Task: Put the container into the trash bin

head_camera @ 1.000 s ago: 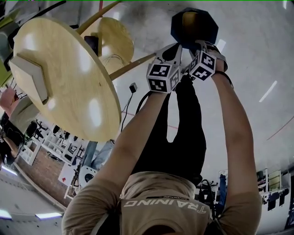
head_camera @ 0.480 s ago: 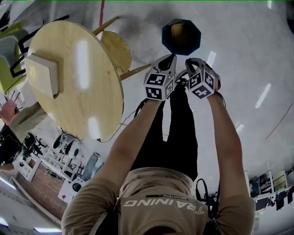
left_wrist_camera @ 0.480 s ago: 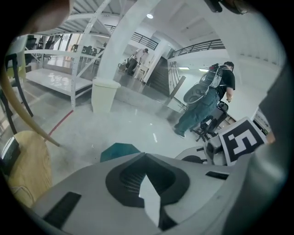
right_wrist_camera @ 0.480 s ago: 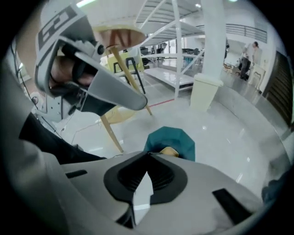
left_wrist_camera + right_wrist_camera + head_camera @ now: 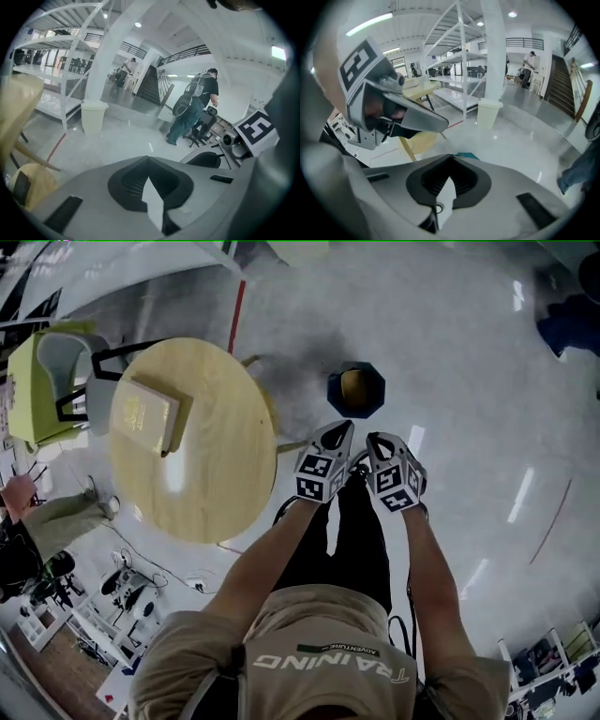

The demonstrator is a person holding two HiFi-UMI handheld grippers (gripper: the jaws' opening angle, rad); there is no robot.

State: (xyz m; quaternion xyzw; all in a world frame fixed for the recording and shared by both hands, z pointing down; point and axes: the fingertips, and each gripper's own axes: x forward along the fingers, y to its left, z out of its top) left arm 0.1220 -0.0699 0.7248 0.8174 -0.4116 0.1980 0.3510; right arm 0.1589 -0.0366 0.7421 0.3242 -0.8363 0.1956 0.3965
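Observation:
The trash bin (image 5: 356, 390) is a dark blue octagonal tub on the pale floor, and its inside looks yellowish-tan. I cannot make out a separate container in any view. Both grippers hang side by side in front of my body, pointing toward the bin from a short way back. The left gripper (image 5: 341, 433) has its jaws together with nothing between them, as the left gripper view (image 5: 147, 158) also shows. The right gripper (image 5: 374, 439) is likewise shut and empty (image 5: 451, 156). A teal edge of the bin (image 5: 467, 155) peeks over the right jaws.
A round wooden table (image 5: 202, 474) stands left of the bin, with a flat tan box (image 5: 146, 414) on it. Behind it is a green chair (image 5: 42, 381). A pale bin (image 5: 93, 116) stands by white shelving. A person (image 5: 197, 110) stands far off.
The bin has shrunk and slid down toward the middle of the head view as the view pulled back from it. Both grippers stayed together and came back toward my body.

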